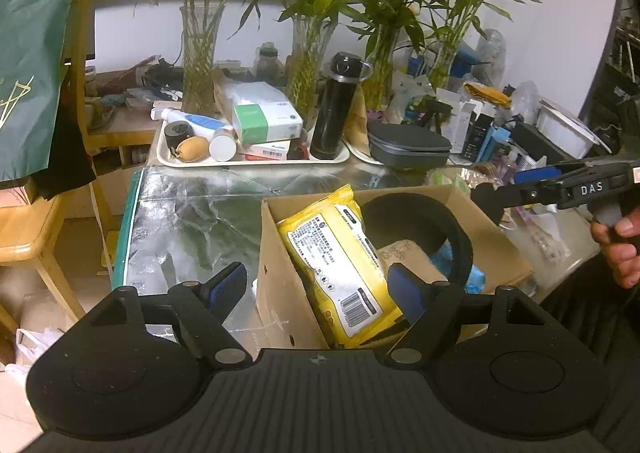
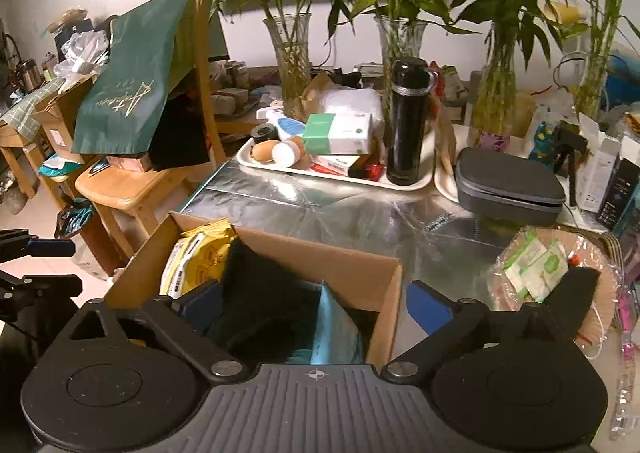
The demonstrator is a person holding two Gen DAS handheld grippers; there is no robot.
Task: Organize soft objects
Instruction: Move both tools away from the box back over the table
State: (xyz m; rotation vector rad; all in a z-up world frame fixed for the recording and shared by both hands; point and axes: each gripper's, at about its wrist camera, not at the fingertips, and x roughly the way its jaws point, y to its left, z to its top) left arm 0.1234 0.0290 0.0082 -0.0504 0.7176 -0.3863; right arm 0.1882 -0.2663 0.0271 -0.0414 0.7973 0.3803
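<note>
A cardboard box (image 1: pixel 276 277) stands on the foil-covered table. In it lie a yellow wet-wipe pack (image 1: pixel 340 261), a black soft ring (image 1: pixel 448 229) and a light blue soft item (image 1: pixel 474 279). My left gripper (image 1: pixel 318 285) is open and empty, with its fingers either side of the box's left wall and the pack. My right gripper (image 2: pixel 310 305) is open and empty over the box (image 2: pixel 320 253), above the black soft item (image 2: pixel 264 293) and the blue item (image 2: pixel 332 329). The yellow pack (image 2: pixel 200 257) shows at the box's left. The right gripper also shows at the right of the left wrist view (image 1: pixel 520 193).
A cream tray (image 1: pixel 252 161) holds a black flask (image 1: pixel 334 109), tissue boxes and bottles. A grey case (image 2: pixel 508 185) sits behind the box. A basket (image 2: pixel 592 293) with green-white packets (image 2: pixel 532 265) is at the right. Glass vases with bamboo line the back. A wooden chair (image 2: pixel 132 185) stands left.
</note>
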